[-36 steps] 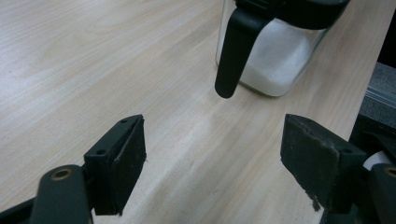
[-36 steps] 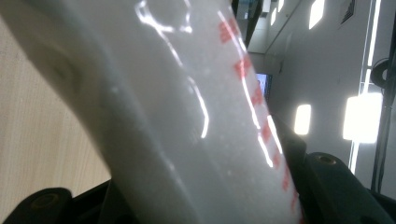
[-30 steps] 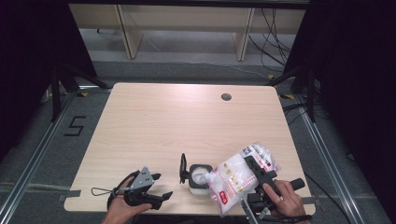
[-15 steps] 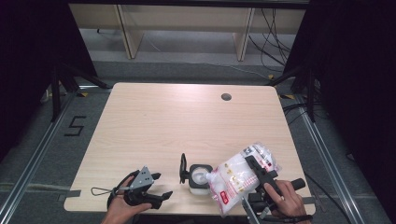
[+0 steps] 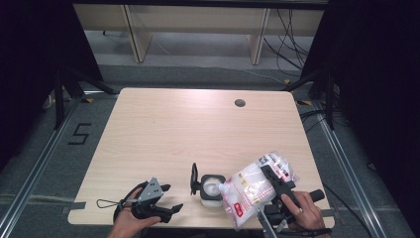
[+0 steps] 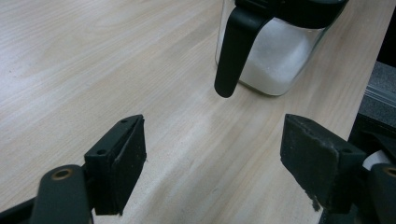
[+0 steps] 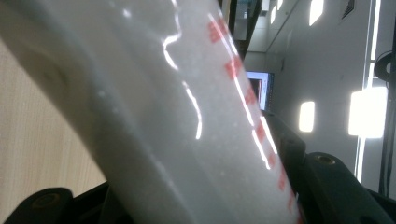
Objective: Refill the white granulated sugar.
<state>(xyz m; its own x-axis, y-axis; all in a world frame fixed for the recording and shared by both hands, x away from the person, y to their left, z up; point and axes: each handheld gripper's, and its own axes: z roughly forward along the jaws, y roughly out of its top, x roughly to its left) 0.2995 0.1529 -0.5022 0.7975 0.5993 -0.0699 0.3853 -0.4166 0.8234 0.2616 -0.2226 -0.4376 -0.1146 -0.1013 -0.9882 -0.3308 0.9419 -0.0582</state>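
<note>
A clear plastic bag of white powder (image 5: 255,188) with red print is tipped over a small square glass jar (image 5: 210,188), its lower end at the jar's mouth. My right gripper (image 5: 271,186) is shut on the bag, and the bag's white side (image 7: 154,116) sits between the jaws in the right gripper view. The jar (image 6: 275,56) holds white powder and has a black flip lid with a handle (image 6: 233,51) hanging down. My left gripper (image 5: 166,198) rests open on the table left of the jar, its pads (image 6: 128,158) wide apart with only tabletop between them.
The light wooden table (image 5: 188,134) has a round cable hole (image 5: 240,103) at the back right. The jar stands close to the table's front edge. Dark floor, metal rails and shelving frames surround the table.
</note>
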